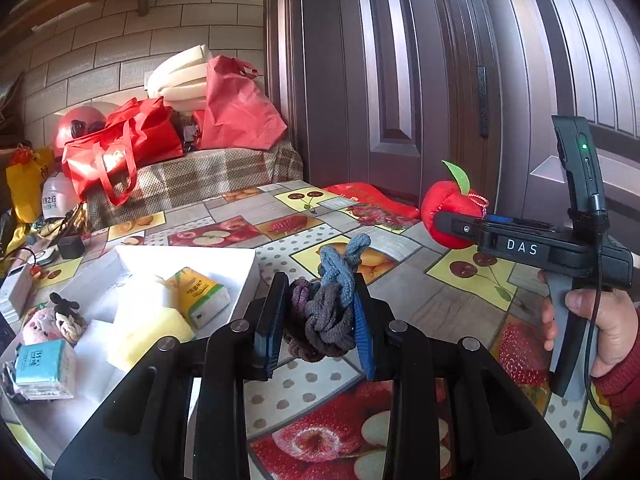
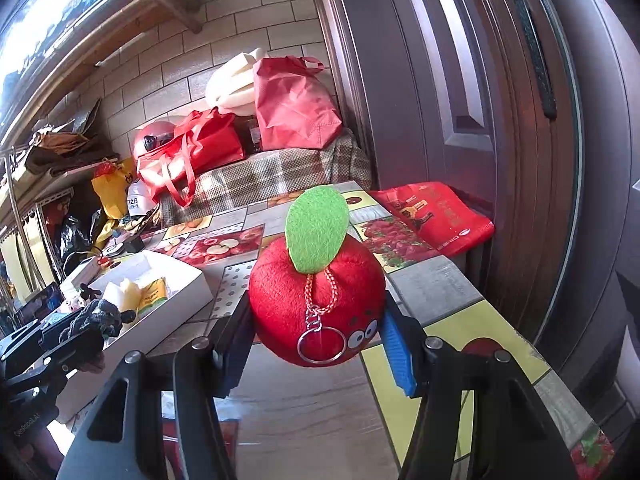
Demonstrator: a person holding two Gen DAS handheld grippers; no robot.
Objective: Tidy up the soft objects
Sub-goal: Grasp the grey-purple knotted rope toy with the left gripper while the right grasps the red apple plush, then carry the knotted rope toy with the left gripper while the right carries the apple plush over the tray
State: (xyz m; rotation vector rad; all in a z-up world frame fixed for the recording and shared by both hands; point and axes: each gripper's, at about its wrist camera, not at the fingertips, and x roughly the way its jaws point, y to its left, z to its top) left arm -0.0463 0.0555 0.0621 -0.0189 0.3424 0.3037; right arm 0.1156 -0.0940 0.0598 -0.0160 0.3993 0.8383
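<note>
Above the fruit-print tabletop [image 1: 460, 304], both grippers hold soft things.
Left gripper [image 1: 320, 320] clamps knitted hair ties [image 1: 326, 312]; right gripper [image 2: 316, 334] clamps plush apple [image 2: 316, 300].

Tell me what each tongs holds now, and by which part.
Left tongs: a bundle of knitted bands, pinched at its lower middle. Right tongs: the plush apple, squeezed at its two sides.

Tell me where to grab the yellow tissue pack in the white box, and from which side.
Grip the yellow tissue pack across its two long sides, coming from above. It lies flat in the white box, and a sponge crowds its near-left side, so a sideways approach looks blocked.
</note>
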